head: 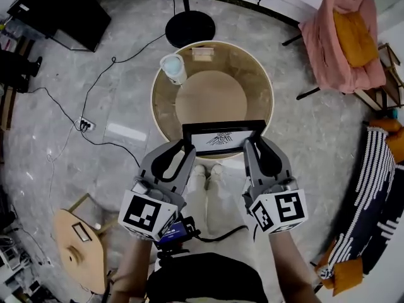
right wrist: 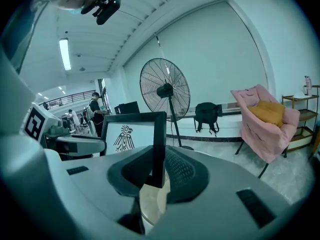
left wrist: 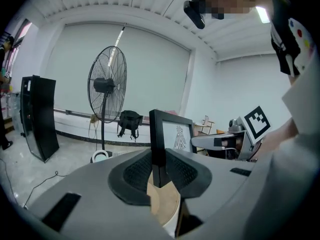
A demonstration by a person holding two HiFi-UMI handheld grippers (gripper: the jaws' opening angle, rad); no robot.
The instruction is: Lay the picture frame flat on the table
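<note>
Picture frame [head: 222,139] is clamped between left tongs [head: 187,147] and right tongs [head: 250,143], which cover its lower side edges.

The frame [head: 223,137] is black around a white sheet with a black figure. The surface [head: 211,96] is tan, rim paler. The left hand-held gripper [head: 187,145] and right hand-held gripper [head: 251,142] are grey, with black-and-white marker cubes. The armchair [head: 328,49] is pink, its cushion [head: 355,38] mustard.
</note>
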